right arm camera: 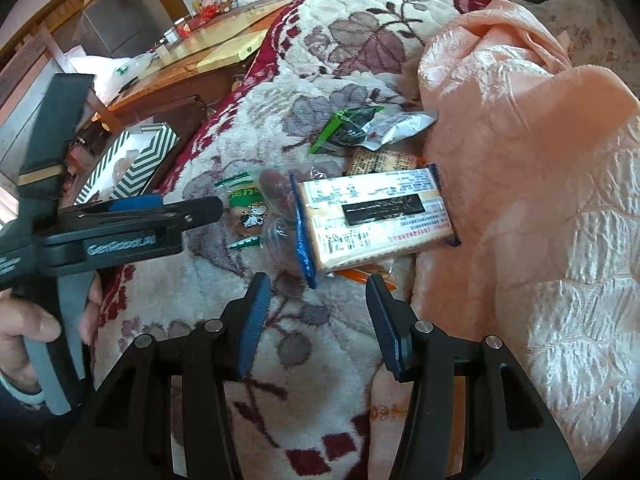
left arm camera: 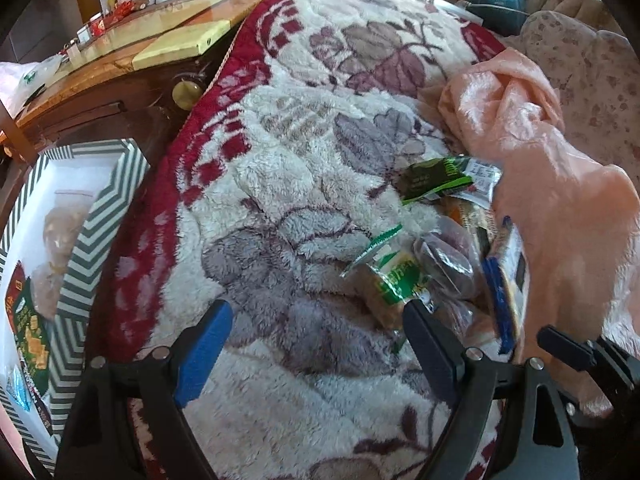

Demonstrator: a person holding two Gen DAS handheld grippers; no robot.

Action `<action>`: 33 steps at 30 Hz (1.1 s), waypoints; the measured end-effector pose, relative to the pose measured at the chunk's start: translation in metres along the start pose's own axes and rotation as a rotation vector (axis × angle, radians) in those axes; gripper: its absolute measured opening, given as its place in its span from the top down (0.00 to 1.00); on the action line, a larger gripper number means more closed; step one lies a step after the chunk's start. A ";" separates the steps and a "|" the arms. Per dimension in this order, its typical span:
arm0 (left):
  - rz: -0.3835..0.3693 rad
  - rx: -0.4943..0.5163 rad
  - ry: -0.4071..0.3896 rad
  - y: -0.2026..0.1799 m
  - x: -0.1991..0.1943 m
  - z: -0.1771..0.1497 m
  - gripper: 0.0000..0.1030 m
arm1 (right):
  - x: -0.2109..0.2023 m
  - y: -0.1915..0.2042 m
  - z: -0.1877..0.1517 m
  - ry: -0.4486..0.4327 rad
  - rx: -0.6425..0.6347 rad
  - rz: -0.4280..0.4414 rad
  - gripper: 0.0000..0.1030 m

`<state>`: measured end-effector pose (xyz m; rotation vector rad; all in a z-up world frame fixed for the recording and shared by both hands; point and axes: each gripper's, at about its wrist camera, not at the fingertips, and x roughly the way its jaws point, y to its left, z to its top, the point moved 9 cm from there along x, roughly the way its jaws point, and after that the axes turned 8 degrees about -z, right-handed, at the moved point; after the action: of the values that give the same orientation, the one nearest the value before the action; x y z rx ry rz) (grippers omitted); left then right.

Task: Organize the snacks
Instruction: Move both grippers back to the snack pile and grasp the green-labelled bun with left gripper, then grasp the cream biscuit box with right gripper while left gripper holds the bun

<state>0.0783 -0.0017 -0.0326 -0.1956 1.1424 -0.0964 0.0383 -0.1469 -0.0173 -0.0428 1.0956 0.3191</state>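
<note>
A pile of snack packets lies on a flowered fleece blanket (left arm camera: 280, 152). The biggest is a cracker pack with blue ends (right arm camera: 372, 216), flat beside a green-and-white packet (right arm camera: 244, 208) and a clear bag of dark purple sweets (right arm camera: 276, 192). Behind them are a dark green packet (right arm camera: 348, 128) and a silver packet (right arm camera: 400, 126). My right gripper (right arm camera: 320, 320) stands open just short of the cracker pack, nothing between its pads. My left gripper (left arm camera: 320, 336) is open over bare blanket, left of the green-and-white packet (left arm camera: 392, 280) and the purple sweets (left arm camera: 444, 264). It also appears side-on as the left gripper (right arm camera: 200, 208).
A chevron-striped box (left arm camera: 100, 220) with several snacks inside sits off the blanket's left edge, also seen as the box (right arm camera: 132, 164). A peach quilt (right arm camera: 520, 160) is bunched against the pile's right side. A wooden table (left arm camera: 132, 52) stands behind. A hand (right arm camera: 24, 328) holds the left gripper's handle.
</note>
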 end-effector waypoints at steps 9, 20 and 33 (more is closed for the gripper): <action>-0.037 -0.010 0.041 -0.015 0.021 0.010 0.14 | 0.005 -0.007 -0.002 0.012 0.016 0.008 0.52; -0.093 0.040 0.075 -0.040 0.046 0.017 0.39 | 0.008 -0.017 -0.003 0.021 0.049 0.010 0.52; -0.102 0.048 0.011 -0.006 0.009 -0.002 0.48 | 0.008 -0.018 0.006 0.007 0.096 0.023 0.48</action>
<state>0.0802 -0.0095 -0.0400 -0.2110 1.1402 -0.2151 0.0515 -0.1607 -0.0239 0.0538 1.1174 0.2865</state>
